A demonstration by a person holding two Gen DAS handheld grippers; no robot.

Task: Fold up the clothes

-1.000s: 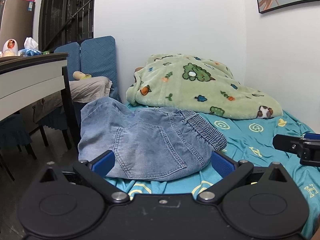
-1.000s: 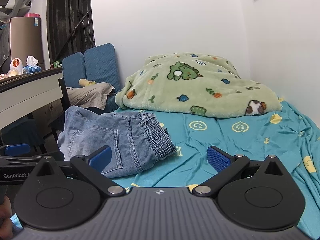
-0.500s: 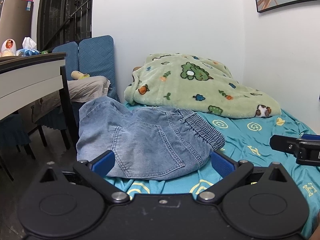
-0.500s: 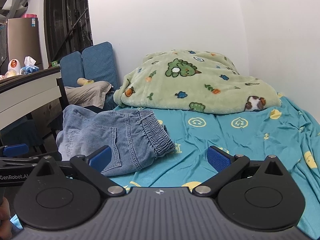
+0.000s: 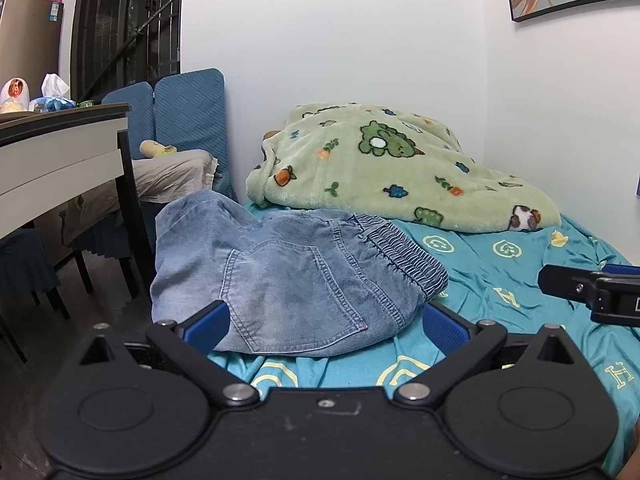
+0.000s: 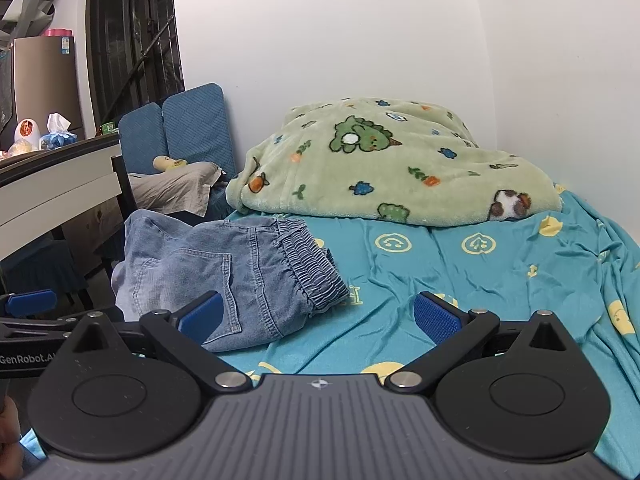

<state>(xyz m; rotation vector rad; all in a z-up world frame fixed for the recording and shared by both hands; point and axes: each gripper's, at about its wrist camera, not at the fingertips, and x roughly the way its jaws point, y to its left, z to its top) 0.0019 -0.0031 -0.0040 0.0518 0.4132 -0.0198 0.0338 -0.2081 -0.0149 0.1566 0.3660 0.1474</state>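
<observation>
A pair of light blue jeans (image 5: pixel 288 276) lies folded on the bed's left side, elastic waistband to the right; it also shows in the right wrist view (image 6: pixel 224 272). My left gripper (image 5: pixel 326 322) is open and empty, just in front of the jeans' near edge. My right gripper (image 6: pixel 320 316) is open and empty, over the teal sheet to the right of the jeans. The right gripper shows at the right edge of the left wrist view (image 5: pixel 592 288), and the left gripper at the left edge of the right wrist view (image 6: pixel 32 308).
The bed has a teal patterned sheet (image 6: pixel 480 272). A green cartoon blanket (image 5: pixel 392 168) is heaped at the far end by the white wall. A desk (image 5: pixel 56 160) and blue chairs (image 5: pixel 188 112) stand left of the bed.
Both grippers have drifted slightly; the view has shifted a little to the right and closer to the jeans. The jeans have not moved. Both grippers stay open.
</observation>
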